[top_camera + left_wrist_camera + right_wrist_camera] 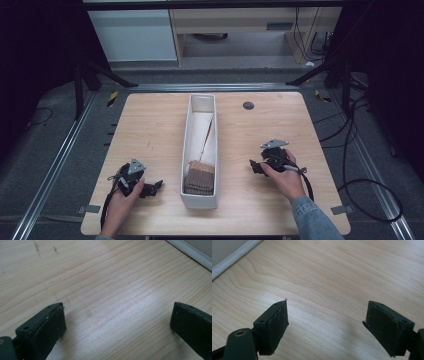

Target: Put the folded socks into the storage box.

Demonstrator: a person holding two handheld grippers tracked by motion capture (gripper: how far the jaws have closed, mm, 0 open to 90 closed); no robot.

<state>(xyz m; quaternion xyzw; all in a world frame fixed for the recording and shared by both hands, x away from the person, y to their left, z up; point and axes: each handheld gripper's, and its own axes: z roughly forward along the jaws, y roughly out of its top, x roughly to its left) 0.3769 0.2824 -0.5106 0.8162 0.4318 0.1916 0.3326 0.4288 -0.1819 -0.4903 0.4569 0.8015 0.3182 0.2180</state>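
A long white tray (187, 145) lies lengthwise down the middle of the wooden table (150, 130). At its near end sits a brown ribbed block (200, 177); pale sheets (202, 131) lie further back in it. My left gripper (156, 186) rests low on the table left of the tray, held by a hand, jaws pointing toward the tray. Its jaws stand open with only bare wood between them (117, 322). My right gripper (255, 167) is right of the tray, pointing at it, open over bare wood (327, 325). The tray's white edge (234, 257) appears at the upper left of the right gripper view.
A small dark round spot (248, 105) lies on the table at the back right of the tray. Cables (360, 190) trail over the floor on the right. A metal rail (55, 165) runs along the floor on the left. White and wooden cabinets (135, 35) stand beyond the table.
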